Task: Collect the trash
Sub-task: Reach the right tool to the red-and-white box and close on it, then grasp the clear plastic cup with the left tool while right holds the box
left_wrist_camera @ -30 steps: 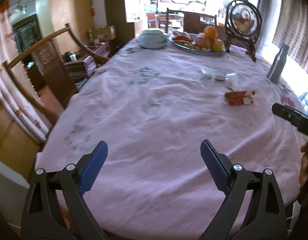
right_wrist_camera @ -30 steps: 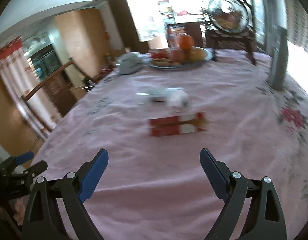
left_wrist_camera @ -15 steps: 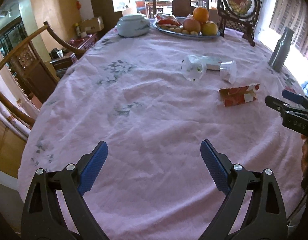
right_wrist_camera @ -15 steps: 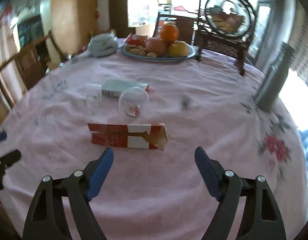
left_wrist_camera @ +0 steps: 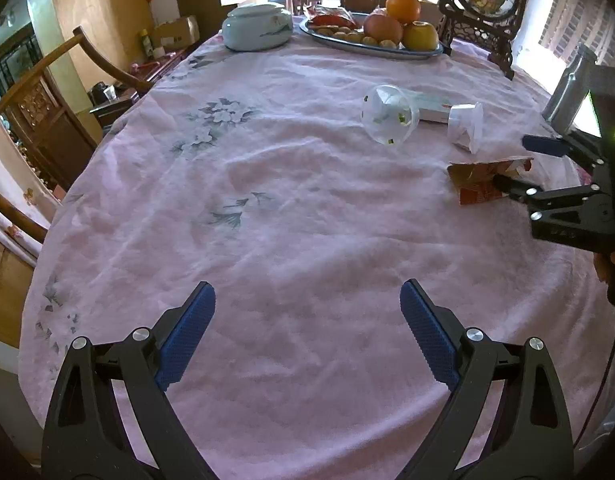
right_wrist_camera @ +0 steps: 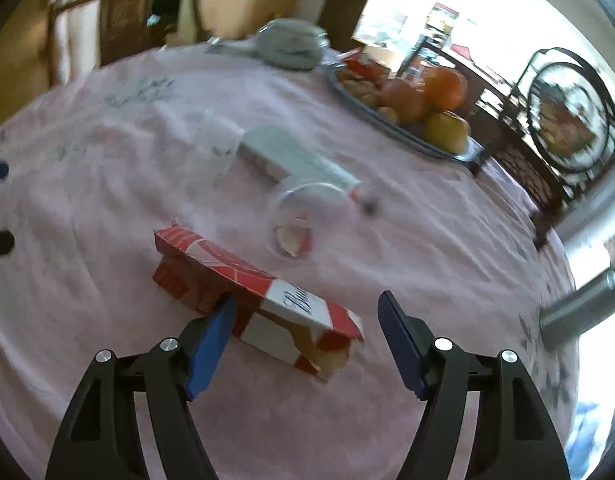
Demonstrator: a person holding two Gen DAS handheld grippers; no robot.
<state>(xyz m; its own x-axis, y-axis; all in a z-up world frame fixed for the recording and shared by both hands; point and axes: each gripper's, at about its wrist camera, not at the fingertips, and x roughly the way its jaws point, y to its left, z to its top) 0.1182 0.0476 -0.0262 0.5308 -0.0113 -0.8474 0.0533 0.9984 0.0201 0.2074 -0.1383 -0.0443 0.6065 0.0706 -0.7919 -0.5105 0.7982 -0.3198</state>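
My right tool [right_wrist_camera: 305, 312], released, straddles the red carton [right_wrist_camera: 251, 292]; I should centre it, then squeeze gently.

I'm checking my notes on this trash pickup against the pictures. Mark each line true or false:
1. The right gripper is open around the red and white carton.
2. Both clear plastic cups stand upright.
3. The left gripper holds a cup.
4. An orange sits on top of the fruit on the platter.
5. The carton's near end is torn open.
1. True: the right gripper is open, with the red and white carton lying between its fingers.
2. False: both cups lie on their sides.
3. False: the left gripper is open and empty above the pink tablecloth.
4. True: the orange tops the fruit on the platter.
5. True: its end flaps are ragged and open.
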